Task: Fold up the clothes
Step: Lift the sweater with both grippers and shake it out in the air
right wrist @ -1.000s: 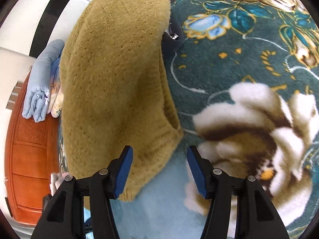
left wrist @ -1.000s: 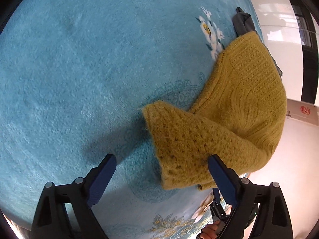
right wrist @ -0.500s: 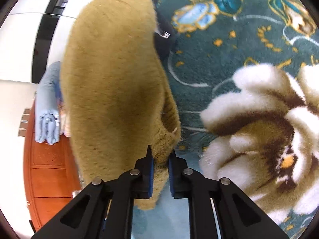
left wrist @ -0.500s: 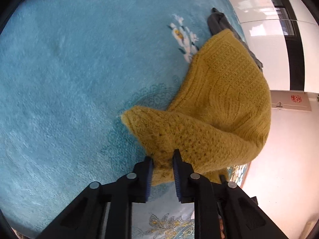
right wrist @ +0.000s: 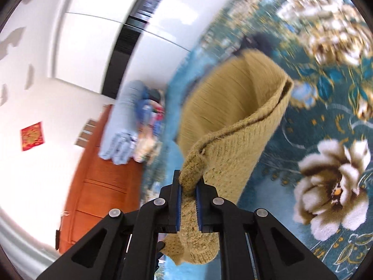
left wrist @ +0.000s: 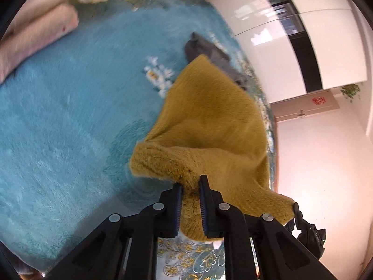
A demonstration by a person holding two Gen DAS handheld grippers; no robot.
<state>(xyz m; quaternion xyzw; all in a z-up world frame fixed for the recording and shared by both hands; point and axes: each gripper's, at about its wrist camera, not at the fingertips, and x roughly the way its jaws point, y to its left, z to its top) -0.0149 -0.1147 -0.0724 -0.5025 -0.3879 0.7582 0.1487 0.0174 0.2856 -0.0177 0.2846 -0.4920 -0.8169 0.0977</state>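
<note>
left wrist view: left gripper (left wrist: 190,187) and right gripper (right wrist: 188,187) each pinch the mustard sweater (left wrist: 209,126), lifted over the blue carpet (left wrist: 58,128). keep both corners level and taut before folding over.

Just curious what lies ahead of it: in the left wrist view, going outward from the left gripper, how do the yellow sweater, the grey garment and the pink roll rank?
1. yellow sweater: clamped in the left gripper.
2. grey garment: beyond the sweater's far tip.
3. pink roll: far upper left, on the carpet's edge.
</note>
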